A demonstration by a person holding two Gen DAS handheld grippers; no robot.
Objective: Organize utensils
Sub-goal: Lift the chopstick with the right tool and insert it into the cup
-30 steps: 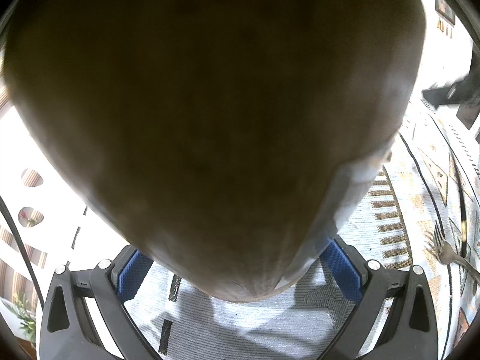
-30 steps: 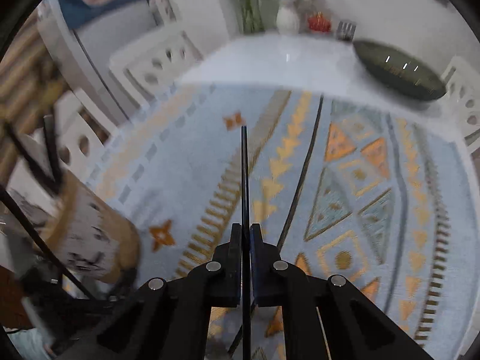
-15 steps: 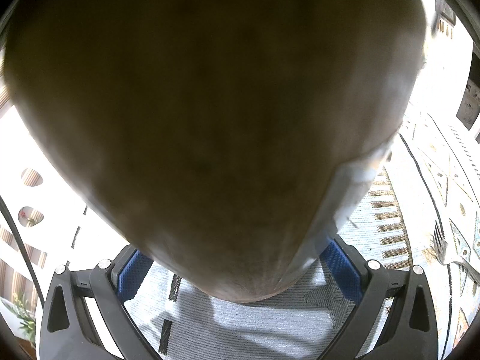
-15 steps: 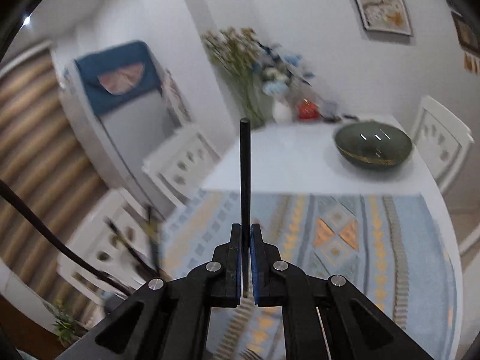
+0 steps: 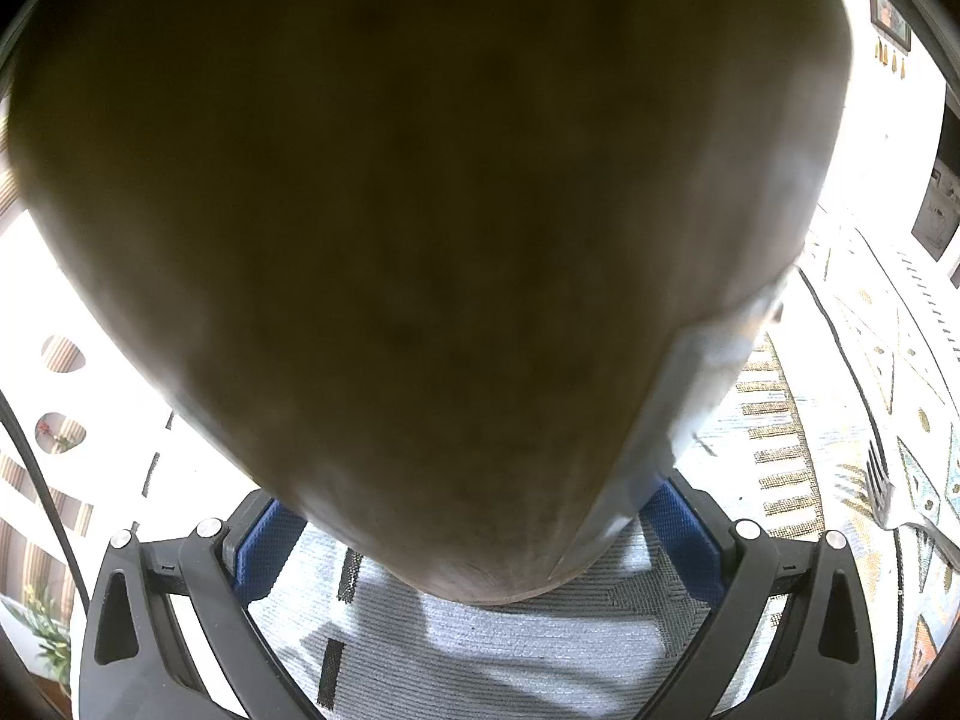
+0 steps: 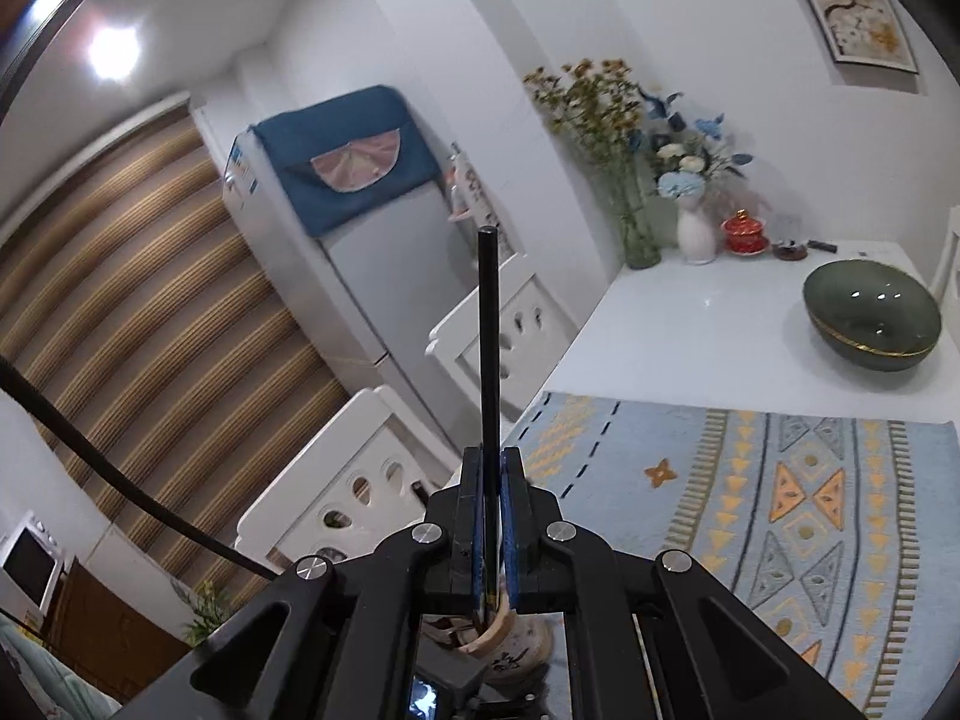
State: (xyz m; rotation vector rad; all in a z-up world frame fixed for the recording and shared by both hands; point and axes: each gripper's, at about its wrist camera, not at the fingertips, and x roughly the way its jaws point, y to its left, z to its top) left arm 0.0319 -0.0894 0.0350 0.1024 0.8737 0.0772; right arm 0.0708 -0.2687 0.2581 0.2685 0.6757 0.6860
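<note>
Left wrist view: the left gripper point(image 5: 474, 546) is clamped on a brown holder point(image 5: 420, 210), its blue pads point(image 5: 678, 522) pressed against both sides; the holder fills most of the view. It stands on a patterned mat point(image 5: 480, 648). A fork point(image 5: 894, 498) lies on the mat at the right edge.

Right wrist view: the right gripper point(image 6: 491, 516) is closed on a black chopstick point(image 6: 487, 330), which points up past the pads. Under the gripper shows part of the holder's rim point(image 6: 498, 630). A green bowl point(image 6: 870, 315) sits on the white table point(image 6: 690, 312) beyond the mat point(image 6: 780, 510).
</note>
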